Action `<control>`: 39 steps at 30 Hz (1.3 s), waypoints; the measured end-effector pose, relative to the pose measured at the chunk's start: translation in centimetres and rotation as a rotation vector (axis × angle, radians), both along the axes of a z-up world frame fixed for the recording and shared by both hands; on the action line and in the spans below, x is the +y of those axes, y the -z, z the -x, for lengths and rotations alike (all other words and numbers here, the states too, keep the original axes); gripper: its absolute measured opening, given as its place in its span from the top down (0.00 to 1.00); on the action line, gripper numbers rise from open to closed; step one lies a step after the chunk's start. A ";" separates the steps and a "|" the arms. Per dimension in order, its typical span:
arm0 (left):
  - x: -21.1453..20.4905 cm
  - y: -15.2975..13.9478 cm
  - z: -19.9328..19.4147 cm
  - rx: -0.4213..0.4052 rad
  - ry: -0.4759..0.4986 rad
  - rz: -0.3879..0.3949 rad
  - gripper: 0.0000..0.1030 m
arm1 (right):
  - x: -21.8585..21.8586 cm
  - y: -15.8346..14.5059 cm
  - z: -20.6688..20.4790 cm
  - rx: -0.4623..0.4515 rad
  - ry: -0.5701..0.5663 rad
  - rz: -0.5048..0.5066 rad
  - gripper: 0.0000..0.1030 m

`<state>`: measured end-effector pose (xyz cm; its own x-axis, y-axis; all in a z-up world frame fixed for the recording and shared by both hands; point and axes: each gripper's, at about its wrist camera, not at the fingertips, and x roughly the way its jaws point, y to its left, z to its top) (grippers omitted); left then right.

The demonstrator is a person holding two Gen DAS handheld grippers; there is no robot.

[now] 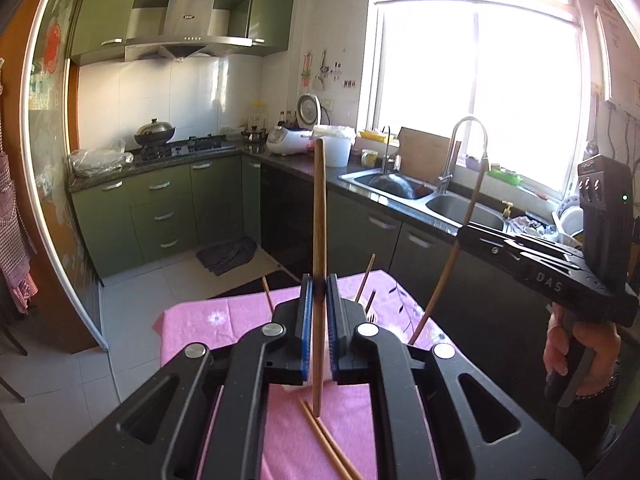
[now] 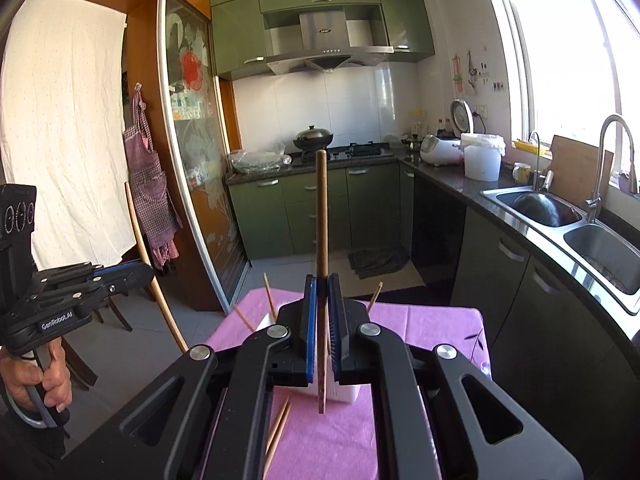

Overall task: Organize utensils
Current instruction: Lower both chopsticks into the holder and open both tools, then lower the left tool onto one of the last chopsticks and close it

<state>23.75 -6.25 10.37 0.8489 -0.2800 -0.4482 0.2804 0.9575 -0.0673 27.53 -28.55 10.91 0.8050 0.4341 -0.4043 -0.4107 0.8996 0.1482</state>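
Note:
My left gripper [image 1: 319, 292] is shut on a wooden chopstick [image 1: 319, 208] that stands upright above the pink tablecloth [image 1: 200, 324]. My right gripper [image 2: 321, 292] is shut on another upright wooden chopstick [image 2: 322, 208]. Each gripper shows in the other's view, the right one [image 1: 464, 232] with its chopstick [image 1: 460, 240], the left one [image 2: 150, 272] with its chopstick [image 2: 140, 236]. A white utensil holder [image 2: 340, 394] sits on the cloth under the grippers, with several chopsticks [image 2: 269, 294] standing in it. Two loose chopsticks [image 1: 328, 440] lie on the cloth; they also show in the right wrist view [image 2: 278, 432].
The small table stands in a kitchen with green cabinets [image 1: 160, 208]. A double steel sink [image 1: 404, 190] with a tall faucet [image 1: 460, 148] runs along the right counter under a bright window. A stove with a wok [image 1: 154, 132] is at the back. A dark mat [image 1: 228, 254] lies on the floor.

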 end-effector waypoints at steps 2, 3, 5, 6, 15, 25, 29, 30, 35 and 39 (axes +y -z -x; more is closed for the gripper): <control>-0.9 -0.9 -1.7 -0.033 0.005 0.006 0.93 | -0.3 -1.1 -2.1 -0.014 0.016 -0.022 0.93; -1.4 -1.1 -2.6 -0.045 0.007 0.006 0.93 | -0.3 -1.4 -3.1 -0.020 0.024 -0.032 0.93; -2.3 -1.1 -4.4 -0.059 0.010 0.004 0.94 | -0.3 -1.7 -5.2 -0.028 0.042 -0.026 0.93; -2.7 -0.8 -5.4 -0.062 0.005 -0.001 0.93 | -0.2 -1.6 -6.3 -0.022 0.045 -0.025 0.93; -2.8 4.4 -10.6 0.009 -0.057 -0.058 0.94 | 0.2 3.7 -12.3 0.084 0.039 -0.022 0.94; -1.8 8.7 -10.6 0.100 -0.057 -0.079 0.93 | 1.8 9.2 -13.2 0.177 0.009 0.019 0.92; -1.4 8.6 -9.6 0.106 -0.060 -0.066 0.89 | 2.1 8.7 -11.8 0.166 -0.003 0.017 0.91; -1.2 8.1 -9.0 0.093 -0.062 -0.061 0.89 | 1.9 8.1 -10.8 0.146 -0.004 0.012 0.90; -0.2 5.8 -5.1 0.058 -0.091 -0.047 0.83 | 0.3 4.9 -5.0 0.062 -0.014 0.006 0.84; 0.3 7.4 -2.6 0.172 -0.093 -0.042 0.80 | -0.8 5.5 -0.7 0.095 -0.026 0.026 0.80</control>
<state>26.36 -5.92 2.93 0.7801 -0.1818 -0.5987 0.1779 0.9818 -0.0664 28.23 -29.32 5.44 0.7509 0.4431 -0.4898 -0.4192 0.8928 0.1649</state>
